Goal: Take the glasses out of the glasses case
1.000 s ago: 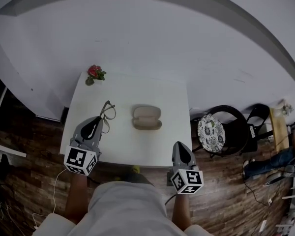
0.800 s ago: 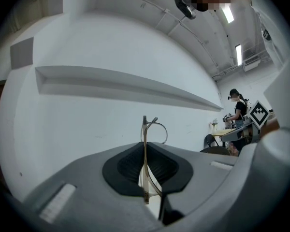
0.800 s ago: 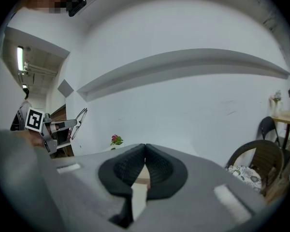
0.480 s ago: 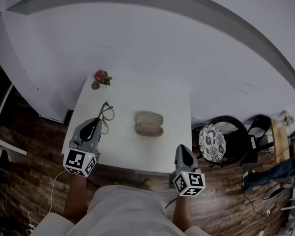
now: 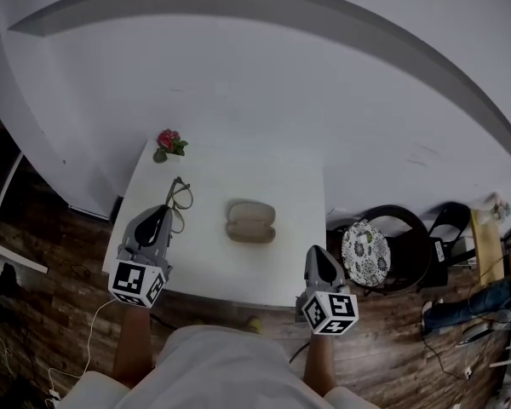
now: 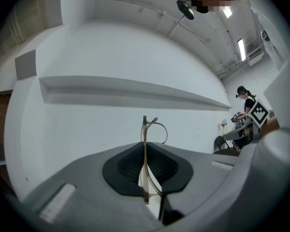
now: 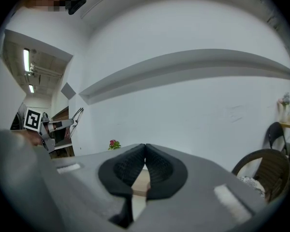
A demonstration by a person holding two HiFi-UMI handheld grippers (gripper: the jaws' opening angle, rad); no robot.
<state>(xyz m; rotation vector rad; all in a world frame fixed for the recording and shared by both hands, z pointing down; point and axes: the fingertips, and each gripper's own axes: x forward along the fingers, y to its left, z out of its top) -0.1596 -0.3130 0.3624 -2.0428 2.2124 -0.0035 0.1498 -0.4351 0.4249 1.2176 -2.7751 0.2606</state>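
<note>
Presently, the right gripper [image 5: 317, 256], jaws pressed together on nothing, sits near-right of the glasses case [image 5: 250, 222]. The left gripper [image 5: 160, 216], left of the case, is clamped on a temple arm of the glasses [image 5: 180, 196], which are well apart from the case. The case lies mid-table [image 5: 238, 173]. A red flower [image 5: 168, 141] stands beyond it, far left.

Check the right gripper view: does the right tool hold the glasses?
No, the right tool is shut on nothing; the glasses sit in the left tool.
</note>
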